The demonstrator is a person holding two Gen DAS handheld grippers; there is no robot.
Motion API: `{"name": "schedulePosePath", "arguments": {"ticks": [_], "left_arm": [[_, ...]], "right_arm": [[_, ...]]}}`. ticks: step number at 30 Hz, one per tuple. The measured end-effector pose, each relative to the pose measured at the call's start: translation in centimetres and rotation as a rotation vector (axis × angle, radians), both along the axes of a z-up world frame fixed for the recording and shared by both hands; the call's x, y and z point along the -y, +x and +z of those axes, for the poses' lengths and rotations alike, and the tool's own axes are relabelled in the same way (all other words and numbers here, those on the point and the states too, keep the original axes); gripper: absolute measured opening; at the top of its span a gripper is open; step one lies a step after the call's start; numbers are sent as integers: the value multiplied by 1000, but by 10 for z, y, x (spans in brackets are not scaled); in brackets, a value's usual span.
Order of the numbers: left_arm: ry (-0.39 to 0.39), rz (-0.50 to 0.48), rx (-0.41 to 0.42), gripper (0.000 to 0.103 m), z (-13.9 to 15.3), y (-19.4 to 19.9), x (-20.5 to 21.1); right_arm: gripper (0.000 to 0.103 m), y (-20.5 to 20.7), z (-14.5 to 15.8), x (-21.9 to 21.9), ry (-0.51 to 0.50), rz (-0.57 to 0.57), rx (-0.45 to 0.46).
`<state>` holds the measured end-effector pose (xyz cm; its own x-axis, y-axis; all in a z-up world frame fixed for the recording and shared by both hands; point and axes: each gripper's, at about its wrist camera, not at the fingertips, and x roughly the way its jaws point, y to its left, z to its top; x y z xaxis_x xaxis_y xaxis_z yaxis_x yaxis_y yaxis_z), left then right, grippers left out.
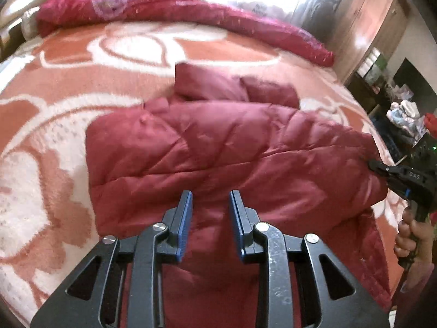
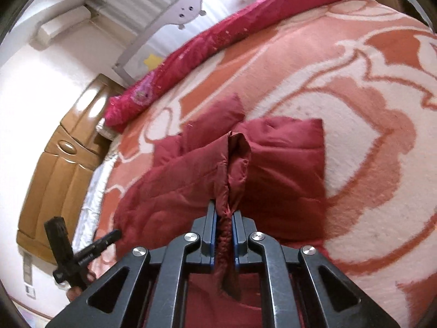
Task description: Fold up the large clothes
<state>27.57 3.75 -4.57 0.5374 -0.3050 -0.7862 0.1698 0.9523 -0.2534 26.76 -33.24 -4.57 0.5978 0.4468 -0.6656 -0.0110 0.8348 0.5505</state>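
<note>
On the bed [image 1: 54, 87], the red padded jacket [image 1: 218, 142] is lying partly folded while the right claw [image 2: 224, 216] is pinching a gathered edge, likely to carry it over, and the left claw [image 1: 210, 199] is hovering open, holding nothing.

Strong daylight floods in from beyond the far side of the bed [image 1: 114, 63], burning the top of the left wrist view to plain white. In the right wrist view the wall [image 2: 32, 87] at left is washed out too. Both pictures bulge at the middle and darken to black at the corners. The far bedding [image 1: 174, 8] is soft and smeared. The red jacket [image 1: 218, 142] is evenly lit, with a soft shadow beside it on the blanket. The near fingers [image 1: 185, 218] look sharp, with small glints on their metal bolts.
</note>
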Motion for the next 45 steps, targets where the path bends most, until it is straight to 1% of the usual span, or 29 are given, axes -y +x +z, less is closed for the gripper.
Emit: {"name": "schedulePosePath", "arguments": {"ticks": [4, 7, 9, 10, 11, 13, 14, 15, 16, 17, 18, 19, 20, 22, 23, 25, 28, 29, 30, 31, 32, 34, 35, 37, 39, 40, 45], "left_arm": [[-9, -13, -27, 25, -15, 4, 4], [-2, -18, -32, 25, -21, 2, 6], [-9, -20, -42, 25, -27, 7, 5], [-16, -20, -49, 25, -29, 8, 4], [-21, -20, -51, 25, -30, 9, 2], [-19, -22, -52, 25, -29, 9, 2], [-10, -23, -49, 25, -29, 9, 3], [-2, -24, -47, 25, -30, 9, 4], [7, -22, -43, 25, -30, 8, 6], [21, -20, -38, 25, -30, 8, 8], [28, -19, -35, 25, -31, 7, 9], [39, -17, -31, 25, -31, 7, 11], [45, -17, -31, 25, -31, 7, 12], [49, -18, -32, 25, -31, 7, 12], [44, -19, -35, 25, -31, 8, 11], [34, -20, -41, 25, -32, 8, 9], [33, -30, -44, 25, -32, 8, 7], [35, -33, -45, 25, -32, 8, 7], [40, -38, -49, 25, -31, 8, 7], [47, -41, -54, 25, -29, 8, 7], [53, -43, -55, 25, -24, 7, 8], [54, -43, -41, 25, -15, 2, 8], [48, -48, -21, 25, -8, -1, 7], [45, -56, -5, 25, -5, -6, 7], [75, -46, -25, 26, -14, -5, 6], [73, -46, -45, 26, -22, -3, 4], [-41, -22, -70, 25, -40, 4, -10]], "right_arm": [[7, 3, -29, 4, -50, -24, -50], [8, 4, -41, 3, -90, -31, -65], [9, 5, -41, -2, -121, -30, -67], [12, 6, -41, -3, -130, -32, -69], [16, 6, -39, -4, -136, -40, -80], [23, 2, -31, -3, -156, -76, -85], [23, -3, -21, -5, -195, -111, -65], [24, -12, -5, -8, -247, -150, -10], [27, -18, 7, -11, -273, -170, 41], [33, -26, 20, -17, -287, -179, 99], [37, -29, 30, -27, -290, -161, 145], [42, -28, 35, -36, -289, -127, 163], [42, -22, 35, -54, -277, -38, 153], [39, -9, 27, -80, -260, 77, 118], [39, -6, 23, -88, -274, 103, 107], [37, 1, 8, -105, -338, 144, 87], [34, 4, -13, -97, -356, 125, 39], [24, 5, -18, -92, -362, 106, 22], [16, 5, -23, -83, -368, 83, 6], [6, 5, -28, -80, -371, 70, -5], [2, 6, -33, -70, -358, 59, -25], [0, 9, -37, -63, -322, 56, -43], [0, 9, -38, -61, -315, 59, -45], [0, 11, -41, -61, -322, 63, -47], [0, 12, -44, -63, -330, 62, -45], [0, 12, -46, -62, -326, 60, -43], [0, 12, -49, -56, -273, 48, -54]]}}
